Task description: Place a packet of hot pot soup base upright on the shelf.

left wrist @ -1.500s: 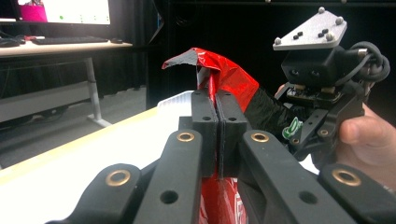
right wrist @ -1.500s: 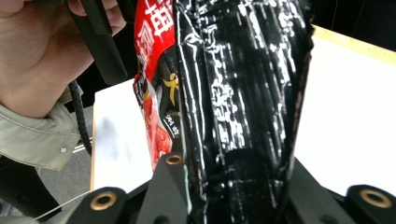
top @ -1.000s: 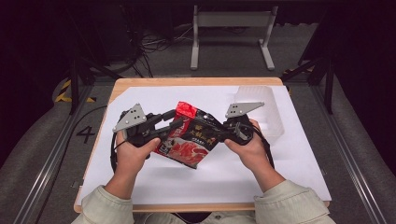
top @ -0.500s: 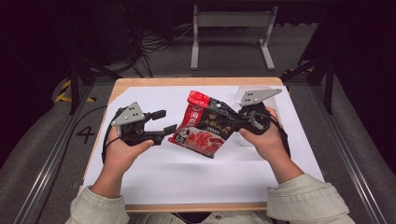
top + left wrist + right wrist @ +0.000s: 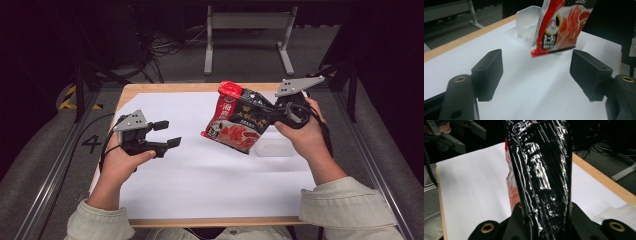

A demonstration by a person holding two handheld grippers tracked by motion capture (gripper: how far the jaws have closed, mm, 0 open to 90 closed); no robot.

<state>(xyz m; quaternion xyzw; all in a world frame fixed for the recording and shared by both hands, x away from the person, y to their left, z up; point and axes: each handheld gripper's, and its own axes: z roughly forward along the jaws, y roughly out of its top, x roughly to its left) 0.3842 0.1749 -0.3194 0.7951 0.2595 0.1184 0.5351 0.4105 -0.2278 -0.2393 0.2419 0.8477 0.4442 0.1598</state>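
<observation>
The right gripper is clamped on one edge of a snack packet, its fingers pinched tight against the crinkled black foil, as the right gripper view shows from close up; the packet hangs in the air above the middle of the desk, tilted, with nothing else supporting it. The grip at the edge seems chosen so that the rest of the bag is free to be carried or lowered into something. The left gripper sits well apart to the left, low over the white sheet; its jaws have just been opening and now stand wide with nothing between them, so the packet rests with the right hand alone. In the left gripper view the packet's lower corner dangles ahead of the open fingers. The packet is glossy, red and black, printed with a picture of red food and a sealed red top. A clear plastic tray lies on the sheet just beneath and beyond it, probably the packet's destination.
</observation>
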